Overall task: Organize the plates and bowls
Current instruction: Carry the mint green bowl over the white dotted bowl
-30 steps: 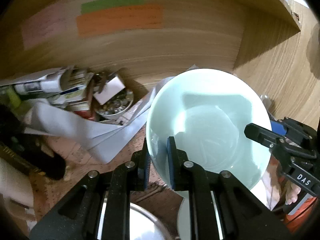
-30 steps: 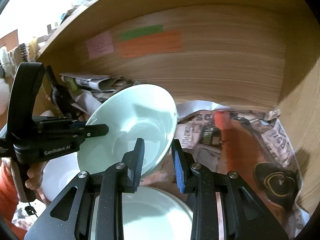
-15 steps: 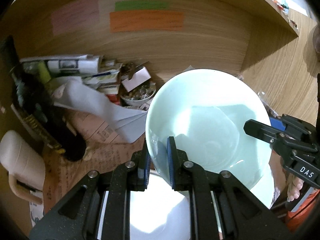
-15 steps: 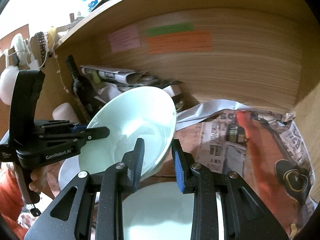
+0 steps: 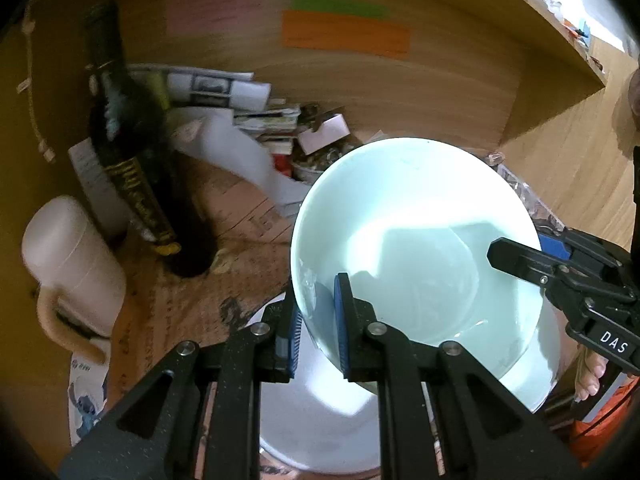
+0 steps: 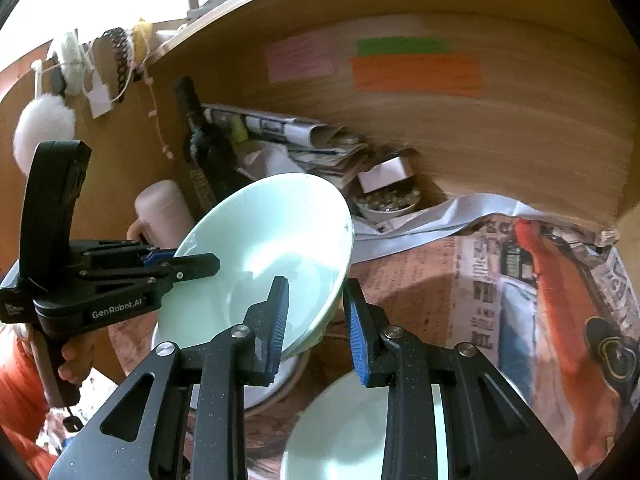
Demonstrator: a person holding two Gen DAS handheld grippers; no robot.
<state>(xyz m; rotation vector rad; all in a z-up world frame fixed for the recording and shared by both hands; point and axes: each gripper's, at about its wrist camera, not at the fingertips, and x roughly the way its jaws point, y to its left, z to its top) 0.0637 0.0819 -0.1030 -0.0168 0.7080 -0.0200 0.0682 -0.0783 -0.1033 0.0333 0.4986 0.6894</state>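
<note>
Both grippers angled down, left gripper [image 5: 316,326] and right gripper [image 6: 314,326] each pinching opposite rims of one pale green bowl [image 5: 412,256], held tilted in the air. Directly beneath, a white bowl [image 5: 320,412]; beside it a second green bowl [image 6: 352,432] on newspaper [image 6: 540,280]. Behind, close on the left: dark bottle [image 5: 132,152], cream jug [image 5: 68,260], stacked papers [image 5: 224,92].

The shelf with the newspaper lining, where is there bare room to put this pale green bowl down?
Free: the newspaper at the right, between the grey sheet and the side wall. Crowded: the left back corner, with dark bottle, white jug, paper stack and the small dish of bits. White dishes sit under the bowl.
</note>
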